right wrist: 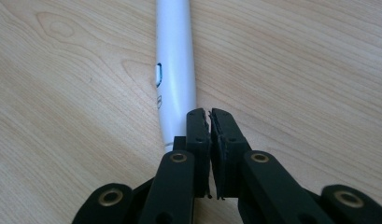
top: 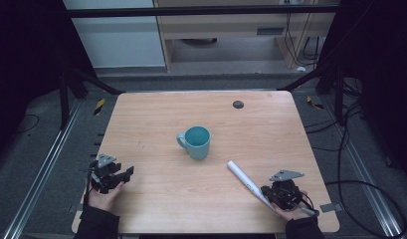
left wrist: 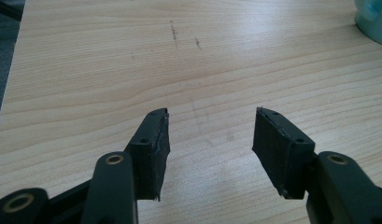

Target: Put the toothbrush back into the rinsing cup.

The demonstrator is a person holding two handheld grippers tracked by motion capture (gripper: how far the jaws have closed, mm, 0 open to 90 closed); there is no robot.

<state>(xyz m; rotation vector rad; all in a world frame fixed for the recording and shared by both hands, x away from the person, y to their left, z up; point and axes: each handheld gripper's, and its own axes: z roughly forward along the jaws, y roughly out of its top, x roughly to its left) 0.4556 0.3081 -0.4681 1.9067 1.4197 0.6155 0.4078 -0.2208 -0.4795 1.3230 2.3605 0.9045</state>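
Gripping the near end of a white pen-like stick [right wrist: 175, 65] with the right gripper [right wrist: 209, 116], or so it seems: jaws pressed nearly together in the right gripper view, the stick's thin end vanishing behind the left-hand jaw, so hard to say whether truly pinched or merely lying alongside. Resting flat on the wooden table [top: 156, 119] otherwise, the stick [top: 243, 180] slanting up and away from the right gripper [top: 268, 193] toward a teal mug [top: 195, 142] standing upright mid-table, handle to the left, apart from the stick's far tip. Waiting near the table's left front edge, the left gripper [top: 125, 173] with jaws spread wide over bare wood, nothing between them [left wrist: 209, 135]. Judged as early work: stick taken hold of at most, not lifted, mug empty as far as visible; lifting and probably dropping the stick into the mug left to do. Cut off at the top right of the left gripper view, just a sliver of the mug [left wrist: 373, 21]; markings on the stick too small to read
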